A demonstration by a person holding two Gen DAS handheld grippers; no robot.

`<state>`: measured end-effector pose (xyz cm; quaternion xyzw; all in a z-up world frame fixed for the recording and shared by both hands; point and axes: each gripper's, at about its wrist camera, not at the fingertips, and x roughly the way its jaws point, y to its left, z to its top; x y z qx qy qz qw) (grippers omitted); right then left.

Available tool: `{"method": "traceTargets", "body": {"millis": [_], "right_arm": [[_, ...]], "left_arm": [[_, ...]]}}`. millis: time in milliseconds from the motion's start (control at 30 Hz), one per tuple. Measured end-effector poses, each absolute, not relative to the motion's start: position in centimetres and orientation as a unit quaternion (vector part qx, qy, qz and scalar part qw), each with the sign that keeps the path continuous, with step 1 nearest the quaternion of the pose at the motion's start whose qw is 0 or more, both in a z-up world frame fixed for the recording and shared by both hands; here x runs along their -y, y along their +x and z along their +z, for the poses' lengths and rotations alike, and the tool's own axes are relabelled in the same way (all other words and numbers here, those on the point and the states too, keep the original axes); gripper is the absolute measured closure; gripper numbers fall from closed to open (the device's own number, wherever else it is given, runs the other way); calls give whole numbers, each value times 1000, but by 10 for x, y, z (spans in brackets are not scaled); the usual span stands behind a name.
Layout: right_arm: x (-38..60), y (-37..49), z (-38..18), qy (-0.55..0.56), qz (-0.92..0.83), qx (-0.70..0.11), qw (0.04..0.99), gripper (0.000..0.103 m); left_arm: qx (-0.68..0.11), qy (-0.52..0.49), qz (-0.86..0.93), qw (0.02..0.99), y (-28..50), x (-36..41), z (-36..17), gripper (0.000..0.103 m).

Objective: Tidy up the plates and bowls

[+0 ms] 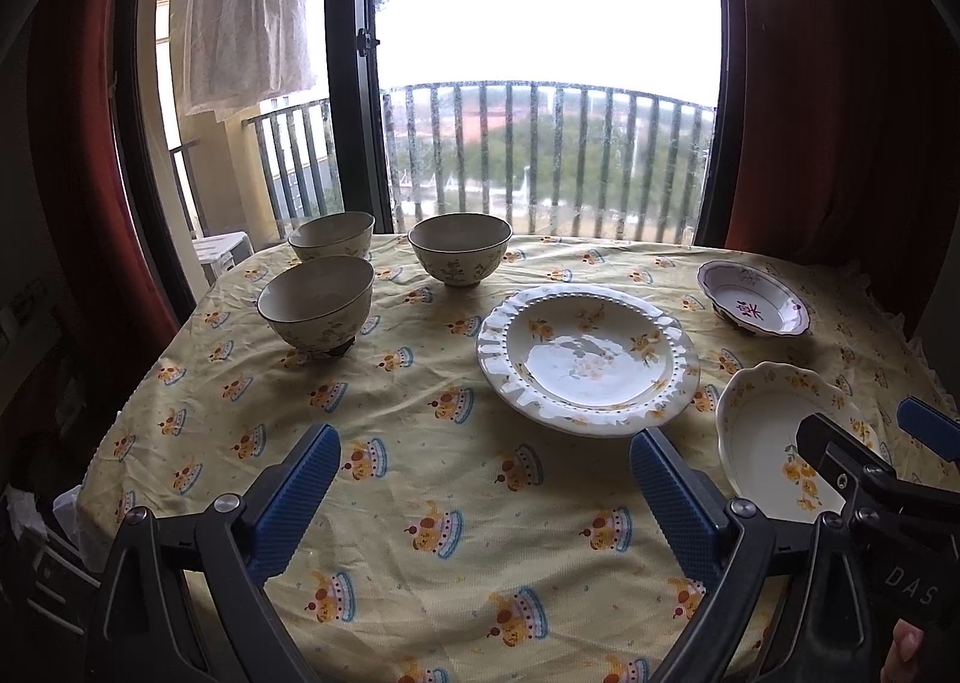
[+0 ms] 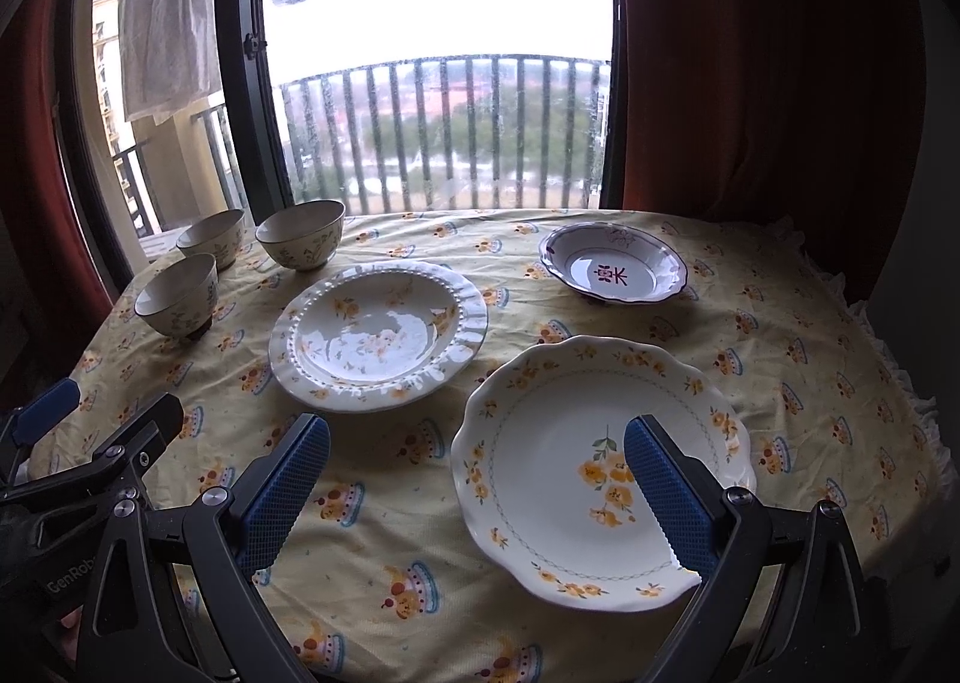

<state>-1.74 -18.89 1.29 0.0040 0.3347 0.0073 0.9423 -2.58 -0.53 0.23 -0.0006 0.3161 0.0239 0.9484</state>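
Three cream bowls stand at the table's far left: the near one [image 1: 317,299] [image 2: 177,293], a far left one [image 1: 332,235] [image 2: 213,236] and a far middle one [image 1: 461,249] [image 2: 301,233]. A white beaded plate [image 1: 588,359] [image 2: 378,341] lies in the middle. A purple-rimmed dish [image 1: 753,304] [image 2: 612,270] sits far right. A scalloped yellow-flower plate [image 1: 774,443] [image 2: 576,467] lies near right. My left gripper [image 1: 485,485] is open and empty above the cloth. My right gripper [image 2: 477,479] is open, hovering over the scalloped plate's left edge.
A yellow patterned tablecloth [image 1: 420,443] covers the table. A window with a balcony railing [image 1: 540,155] is behind the table, with red curtains [image 2: 750,83] at the sides. The table edge falls away at the left and right.
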Motion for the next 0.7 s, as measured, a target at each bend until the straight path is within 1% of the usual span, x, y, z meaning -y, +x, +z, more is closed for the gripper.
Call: {"method": "traceTargets", "body": {"millis": [333, 700], "right_arm": [[182, -16, 15, 18, -15, -340, 940, 3], [174, -11, 27, 34, -77, -343, 936, 3]], "left_arm": [[-318, -10, -1, 948, -22, -8, 5, 5], [-330, -11, -56, 942, 1, -19, 15, 5]]}}
